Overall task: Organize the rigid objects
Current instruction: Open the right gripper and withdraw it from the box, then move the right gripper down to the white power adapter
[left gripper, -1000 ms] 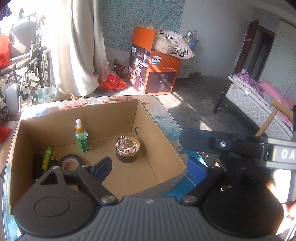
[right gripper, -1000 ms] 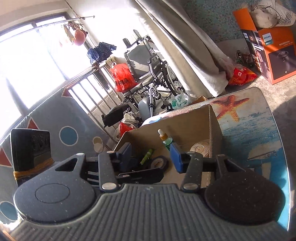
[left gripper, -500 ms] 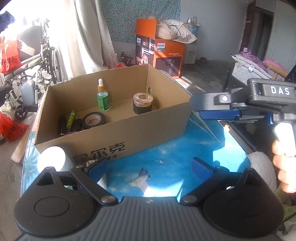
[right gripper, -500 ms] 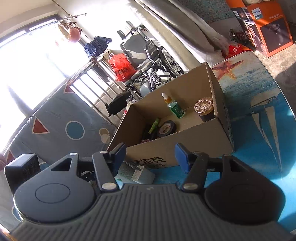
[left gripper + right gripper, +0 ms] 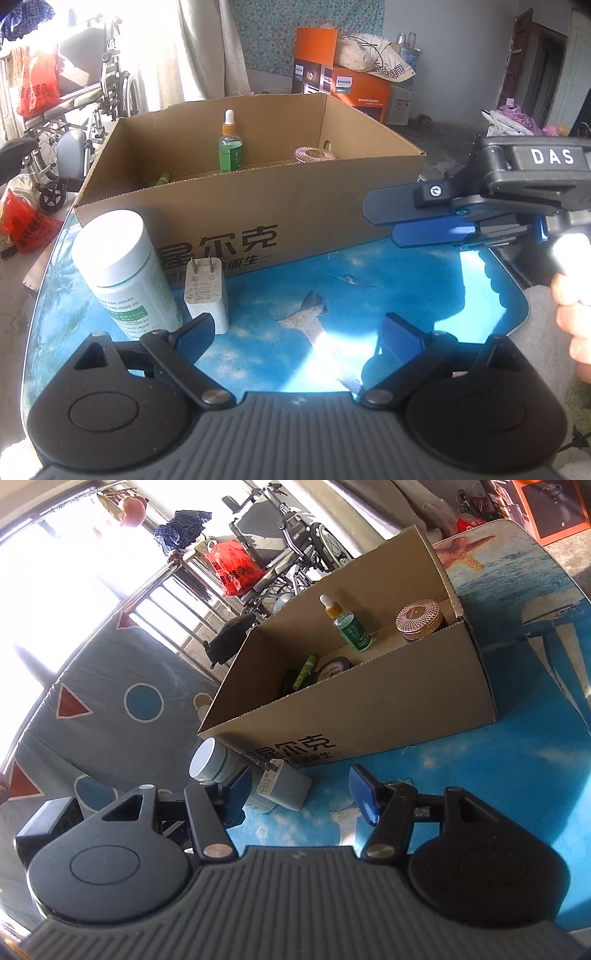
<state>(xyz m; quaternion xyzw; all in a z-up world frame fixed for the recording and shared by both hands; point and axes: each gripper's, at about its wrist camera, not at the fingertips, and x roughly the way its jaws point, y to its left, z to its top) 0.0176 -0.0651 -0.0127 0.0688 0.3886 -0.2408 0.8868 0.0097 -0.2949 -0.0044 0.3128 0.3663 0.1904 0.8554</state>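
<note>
An open cardboard box (image 5: pixel 295 206) stands on the blue sea-print table (image 5: pixel 424 295). Inside it are a green dropper bottle (image 5: pixel 230 147), a jar with a rose-gold lid (image 5: pixel 314 154), a green tube (image 5: pixel 304 670) and a tape roll (image 5: pixel 334 666). In front of the box's left corner stand a white-lidded jar (image 5: pixel 123 273) and a white plug charger (image 5: pixel 205 291). My left gripper (image 5: pixel 297 332) is open and empty, with the charger just beyond its left finger. My right gripper (image 5: pixel 300 794) is open; the charger (image 5: pixel 282 786) lies ahead near its left finger, untouched.
A wheelchair (image 5: pixel 85 110) and red bags (image 5: pixel 22 221) stand beyond the table's left side. An orange appliance box (image 5: pixel 340 88) sits on the floor behind. The right gripper (image 5: pixel 391 221) and the hand holding it (image 5: pixel 572 314) hover over the table's right edge.
Both grippers have drawn back from above the box and dropped low over the table in front of it. The white jar and charger came into view. The right jaws stand wider.
</note>
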